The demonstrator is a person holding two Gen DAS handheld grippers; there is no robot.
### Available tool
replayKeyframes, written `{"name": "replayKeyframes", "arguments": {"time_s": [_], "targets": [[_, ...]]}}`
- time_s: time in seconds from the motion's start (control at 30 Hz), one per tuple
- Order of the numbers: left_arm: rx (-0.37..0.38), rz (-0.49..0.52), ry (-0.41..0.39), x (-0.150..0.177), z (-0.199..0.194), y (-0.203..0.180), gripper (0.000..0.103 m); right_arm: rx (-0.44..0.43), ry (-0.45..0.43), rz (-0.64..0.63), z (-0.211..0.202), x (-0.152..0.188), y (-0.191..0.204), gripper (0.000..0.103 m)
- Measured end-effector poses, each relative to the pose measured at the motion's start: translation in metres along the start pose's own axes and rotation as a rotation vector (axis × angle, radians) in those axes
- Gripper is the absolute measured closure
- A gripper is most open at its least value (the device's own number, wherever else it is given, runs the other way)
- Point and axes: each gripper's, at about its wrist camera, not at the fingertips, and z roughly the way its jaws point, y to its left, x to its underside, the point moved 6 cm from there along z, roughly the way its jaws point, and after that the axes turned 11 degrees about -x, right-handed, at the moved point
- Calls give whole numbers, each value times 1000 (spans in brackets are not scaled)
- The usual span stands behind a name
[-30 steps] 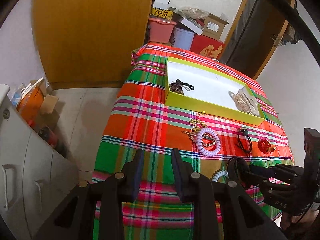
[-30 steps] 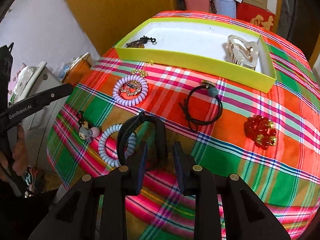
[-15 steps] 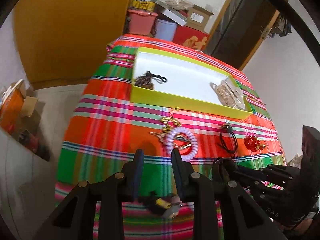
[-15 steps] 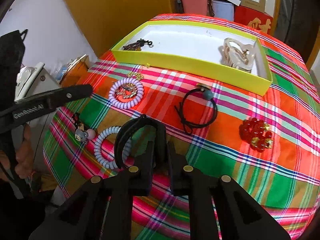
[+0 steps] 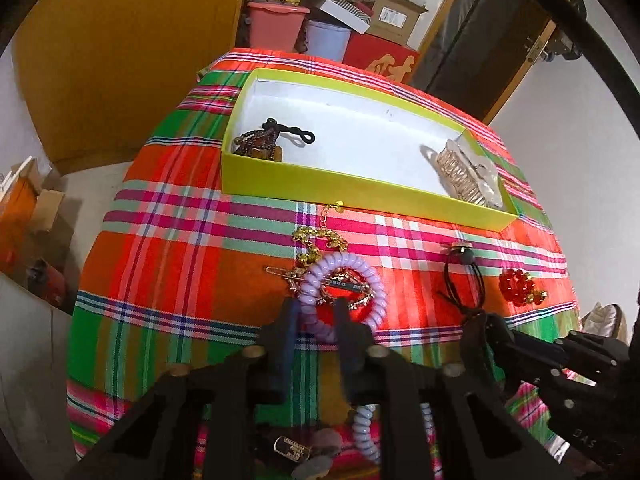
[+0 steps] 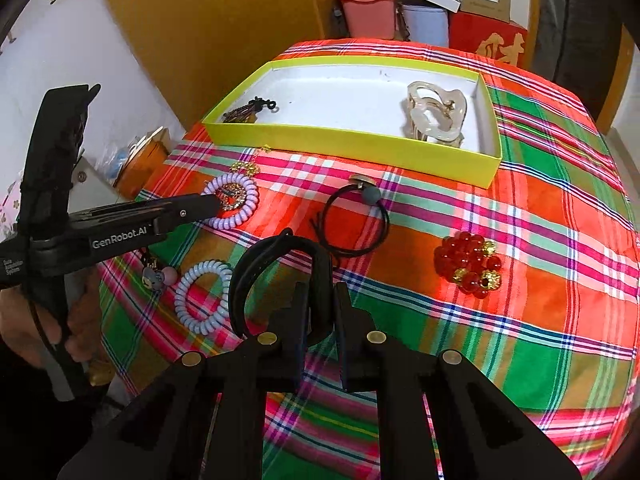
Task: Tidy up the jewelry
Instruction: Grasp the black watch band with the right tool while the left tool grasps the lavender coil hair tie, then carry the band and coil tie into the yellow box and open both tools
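A surface covered in a bright plaid cloth [image 6: 520,208] fills both views, curving down to its edges at left and right.

At the far left of the right wrist view, a person's hand [image 6: 24,320] holds the left hand-held gripper [image 6: 216,204], which reaches in low over the left edge of the cloth. Its jaws are closing on a lilac spiral hair tie [image 5: 344,284], whose near coil lies between the fingers; a gold clip sits inside the ring, and a gold chain [image 5: 318,240] lies just beyond it. Near the left front edge lie a small charm with beads [image 6: 158,276] and a pale blue spiral hair tie [image 6: 204,298].

In the middle, the right hand-held gripper [image 6: 320,300] is clenched on a black band [image 6: 280,252], which arches up from between its fingers. Just beyond it, a black elastic with a grey bead [image 6: 354,220] lies flat on open cloth.

Across the back stands a yellow-green tray [image 6: 348,138] with a white floor. A dark beaded piece with a black loop [image 5: 264,142] lies in its left corner and a clear claw clip [image 6: 436,114] at its right end; the floor between them is bare.

To the right, a red bead cluster [image 6: 470,264] sits alone, with wide open cloth around it out to the right edge.
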Motion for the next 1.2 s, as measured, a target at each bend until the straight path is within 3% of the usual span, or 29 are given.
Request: {"name": "replayKeyframes", "arguments": {"time_s": [0.83,1.2], "targets": [[5,12,-153,-7,-72,1,94,31,-105,-12,-46,-8,7,91],[17,25,-194,-34,-78,-8,94,76,-171,-14,-62,-44,-11,91]]}}
